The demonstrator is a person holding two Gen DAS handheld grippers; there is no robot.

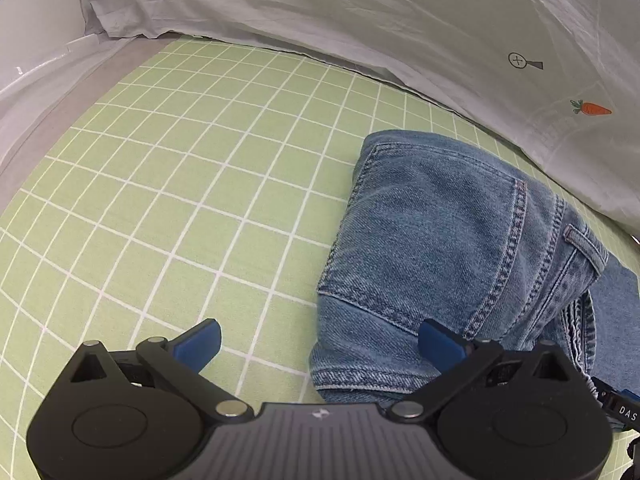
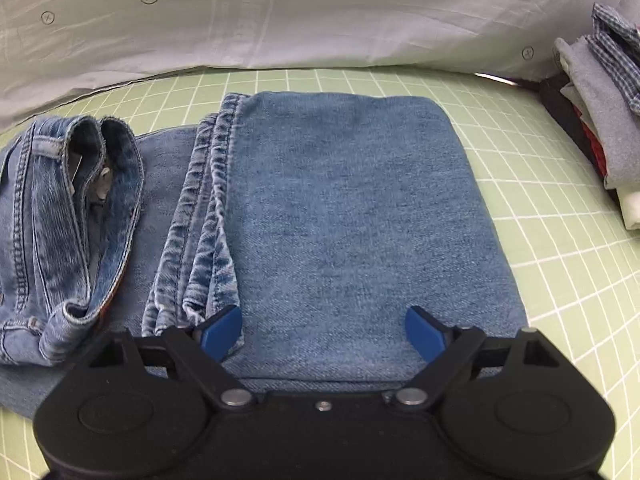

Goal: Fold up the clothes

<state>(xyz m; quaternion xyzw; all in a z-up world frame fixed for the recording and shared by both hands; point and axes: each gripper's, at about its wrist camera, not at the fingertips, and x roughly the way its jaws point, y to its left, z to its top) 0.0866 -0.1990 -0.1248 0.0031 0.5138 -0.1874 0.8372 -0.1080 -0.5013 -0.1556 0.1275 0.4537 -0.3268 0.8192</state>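
- Denim jeans (image 2: 352, 216) are lying part-folded on the green checked sheet (image 1: 168, 184), the leg half doubled over and the waistband (image 2: 100, 200) bunched to its left, so a fold looks just laid.
- The right gripper (image 2: 324, 330) is hanging over the near edge of the folded legs, jaws standing wide, gripping nothing.
- The left gripper (image 1: 320, 346) is gaping too, empty, its right finger over the pocket end and its left over bare sheet.
- The next move is probably calling for a pinch on the waistband end to bring it over the legs.
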